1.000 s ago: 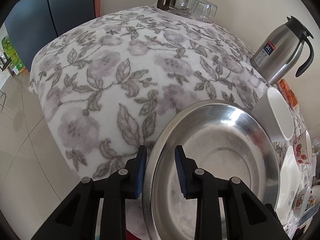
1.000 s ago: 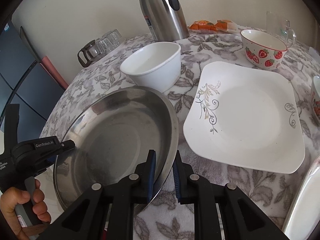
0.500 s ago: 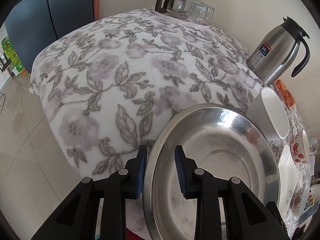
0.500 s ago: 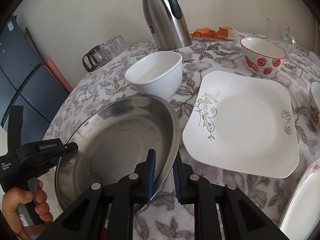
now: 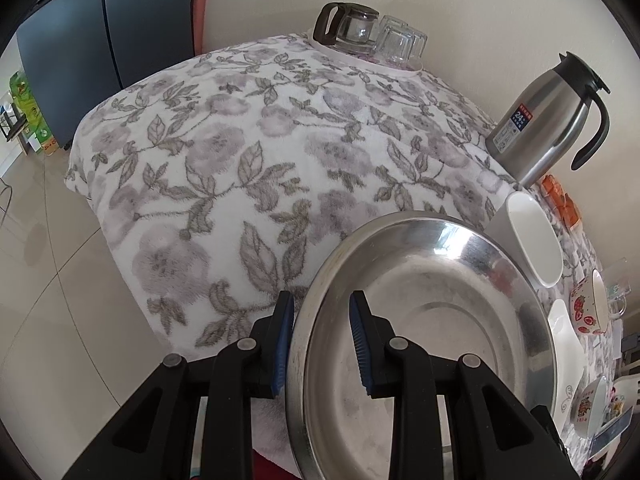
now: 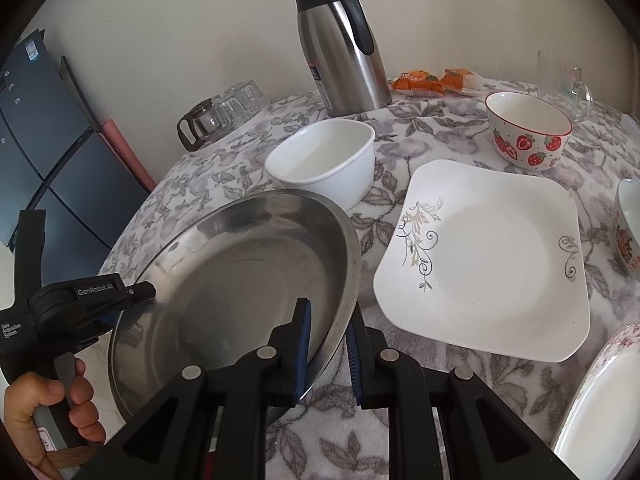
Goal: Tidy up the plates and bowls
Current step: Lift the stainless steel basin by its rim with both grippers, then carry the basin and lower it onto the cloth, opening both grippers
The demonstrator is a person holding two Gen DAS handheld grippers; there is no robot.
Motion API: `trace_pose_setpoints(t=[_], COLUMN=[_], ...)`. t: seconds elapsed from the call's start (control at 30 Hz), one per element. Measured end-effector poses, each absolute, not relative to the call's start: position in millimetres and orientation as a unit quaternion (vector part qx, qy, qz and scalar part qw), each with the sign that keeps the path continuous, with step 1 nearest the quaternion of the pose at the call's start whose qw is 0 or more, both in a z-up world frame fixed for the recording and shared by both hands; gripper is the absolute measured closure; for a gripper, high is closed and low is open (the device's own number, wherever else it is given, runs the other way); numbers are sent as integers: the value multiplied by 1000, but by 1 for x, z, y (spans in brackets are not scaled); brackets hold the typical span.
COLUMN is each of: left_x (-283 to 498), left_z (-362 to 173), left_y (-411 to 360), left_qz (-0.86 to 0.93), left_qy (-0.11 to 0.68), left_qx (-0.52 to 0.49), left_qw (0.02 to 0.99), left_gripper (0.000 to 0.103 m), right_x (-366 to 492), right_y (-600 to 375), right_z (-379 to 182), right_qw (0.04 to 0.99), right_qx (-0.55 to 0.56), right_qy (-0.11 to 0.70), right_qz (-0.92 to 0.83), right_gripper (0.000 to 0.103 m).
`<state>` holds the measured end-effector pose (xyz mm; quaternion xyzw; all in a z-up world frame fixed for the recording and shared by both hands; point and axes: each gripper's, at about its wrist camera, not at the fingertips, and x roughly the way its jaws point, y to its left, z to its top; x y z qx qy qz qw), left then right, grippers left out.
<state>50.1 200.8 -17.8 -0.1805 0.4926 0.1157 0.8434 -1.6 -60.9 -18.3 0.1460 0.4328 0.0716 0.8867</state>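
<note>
A round stainless-steel plate (image 6: 240, 280) is seen tilted at the lower left of the right wrist view. A plain white bowl (image 6: 324, 160) stands upright just behind it. A square white plate (image 6: 488, 256) with scroll decoration is laid flat at centre right, and a strawberry-patterned bowl (image 6: 528, 136) is placed upright beyond it.

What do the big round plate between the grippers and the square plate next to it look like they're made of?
The round plate looks like stainless steel: grey, brushed, with mirror-like glints along its rim. The square plate looks like glazed ceramic or opal glass, which one is unclear: glossy white with printed scroll motifs at two corners.
</note>
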Motion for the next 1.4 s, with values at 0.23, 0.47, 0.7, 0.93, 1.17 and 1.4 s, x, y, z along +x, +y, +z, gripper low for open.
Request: trace_pose_setpoints(t=[0.23,0.47,0.7,0.93,1.17,1.4], left_x=[45,42,37,35,35,40], left_z=[-9,0,10,20,28,36], left_y=[204,201,201,187,160,119], left_qz=[112,109,108,93,65,33], left_qy=[477,464,444,428,423,422], left_qx=[-197,-195,-199,-189,-176,-152], left_qw=[849,857,867,879,886,893], left_gripper=[73,73,73,73,73,73], right_x=[-5,-9,-12,-17,-22,-29], right_y=[-63,-60,-62,-73,-99,-132], right_z=[-11,0,7,13,23,31], right_qw=[892,902,907,914,920,926], right_qx=[156,135,131,127,133,134], right_qy=[418,403,392,380,366,353], right_qz=[78,76,79,68,45,7], right_gripper=[85,85,85,85,85,85])
